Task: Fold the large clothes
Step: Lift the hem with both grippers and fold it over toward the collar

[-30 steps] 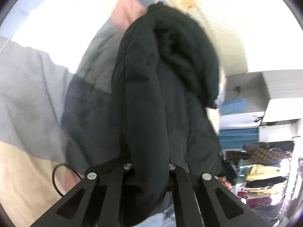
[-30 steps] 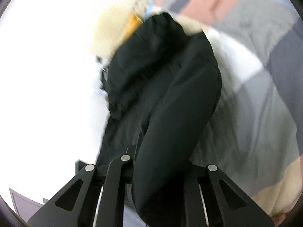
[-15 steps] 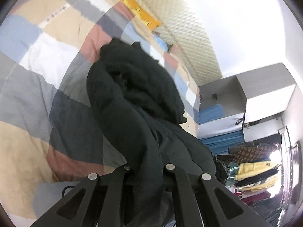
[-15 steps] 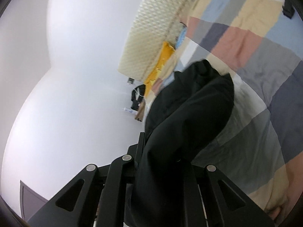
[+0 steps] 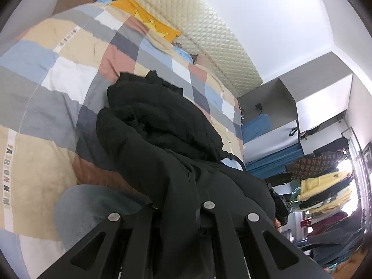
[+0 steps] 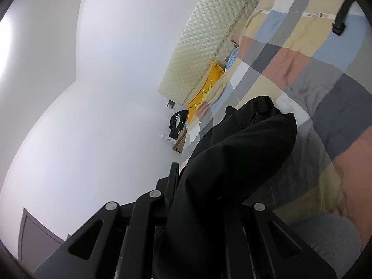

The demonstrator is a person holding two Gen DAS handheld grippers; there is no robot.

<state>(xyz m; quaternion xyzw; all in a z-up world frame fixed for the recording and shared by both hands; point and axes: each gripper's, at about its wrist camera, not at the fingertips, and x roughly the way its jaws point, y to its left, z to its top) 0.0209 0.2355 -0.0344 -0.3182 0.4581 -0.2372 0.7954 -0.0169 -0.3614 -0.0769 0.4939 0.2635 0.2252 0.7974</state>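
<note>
Grippers [image 5: 179, 209] clamped on black coat [image 5: 162, 139]

A bed fills the left of the left wrist view, spread with a patchwork quilt [image 5: 58, 74] of beige, grey, blue, pink and white squares; a cream quilted headboard [image 5: 209, 37] runs diagonally across the upper middle, a yellow pillow [image 5: 148, 21] lying at its foot; white wall and ceiling [image 5: 279, 23] take the upper right; a grey cabinet [image 5: 320, 97] stands at the right, blue fabric [image 5: 255, 125] on its shelf; a rack of hanging clothes [image 5: 325, 186] sits at the lower right, brightly lit; in the right wrist view a bare white wall [image 6: 93, 93] fills the left.
</note>
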